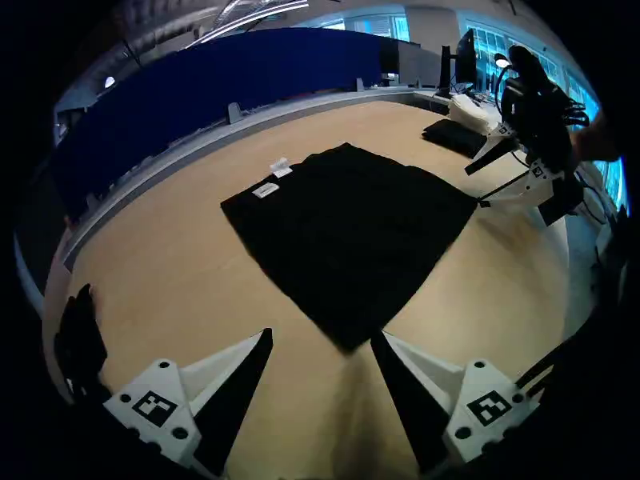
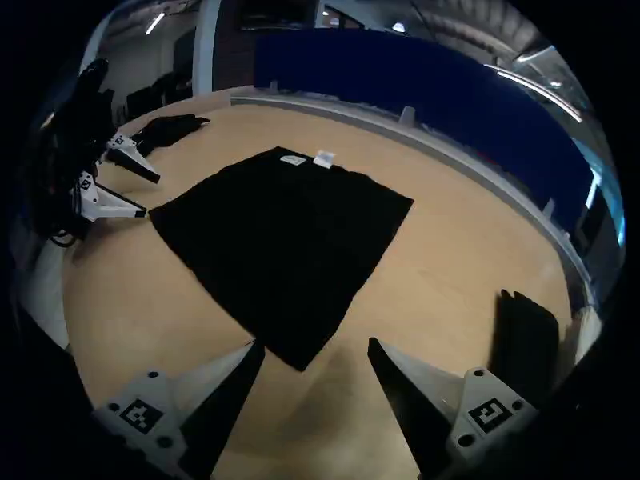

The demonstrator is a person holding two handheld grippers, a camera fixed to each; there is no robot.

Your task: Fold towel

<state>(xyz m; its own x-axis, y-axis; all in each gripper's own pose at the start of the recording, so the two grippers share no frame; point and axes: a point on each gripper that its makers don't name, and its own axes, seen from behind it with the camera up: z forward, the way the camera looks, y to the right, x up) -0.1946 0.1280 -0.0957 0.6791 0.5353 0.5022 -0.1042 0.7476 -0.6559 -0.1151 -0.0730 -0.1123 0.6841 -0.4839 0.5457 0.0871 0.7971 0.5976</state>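
Black towel [image 1: 348,232] flat, wooden table [image 1: 176,280] showing round all edges.

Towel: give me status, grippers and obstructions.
Left gripper open, right gripper open, each facing a towel corner. Towel spread flat on table. Dark cloth lies apart; nothing on towel.

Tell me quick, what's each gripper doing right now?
Left gripper: open, holding nothing, black towel corner by its tips.
Right gripper: open, holding nothing, another towel corner by its tips.
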